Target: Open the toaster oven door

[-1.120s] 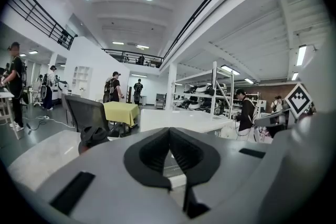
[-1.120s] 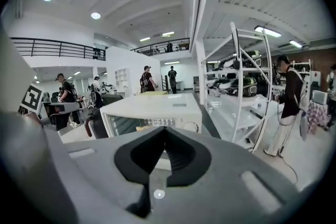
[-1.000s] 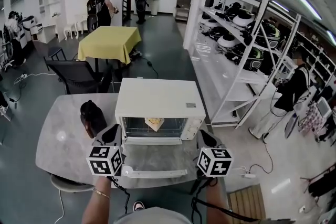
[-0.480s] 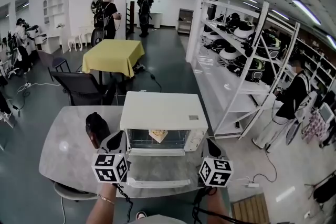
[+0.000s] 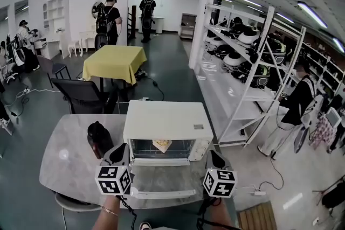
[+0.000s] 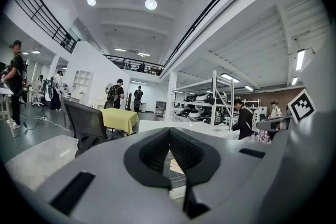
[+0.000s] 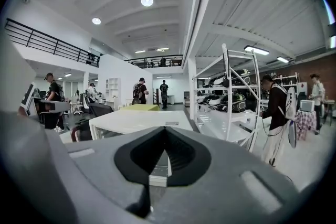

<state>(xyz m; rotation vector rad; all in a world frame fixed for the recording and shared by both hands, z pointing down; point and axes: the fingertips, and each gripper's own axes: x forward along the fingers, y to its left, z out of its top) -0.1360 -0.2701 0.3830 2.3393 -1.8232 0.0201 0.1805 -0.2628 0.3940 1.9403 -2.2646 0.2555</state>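
Note:
A white toaster oven stands on the marble table. Its glass door lies folded down flat toward me, handle at the near edge. A slice of toast shows inside on the rack. My left gripper is at the door's left side and my right gripper at its right side, neither touching it. In the left gripper view the left gripper is shut on nothing, with the oven just ahead. In the right gripper view the right gripper is shut and empty, facing the oven's right end.
A dark jug stands on the table left of the oven. Behind the table are a black chair and a table under a yellow cloth. A white shelf rack runs along the right, with a person beside it.
The head view has lifted a little, so oven and grippers sit slightly lower in the picture. Both grippers stay shut beside the open door.

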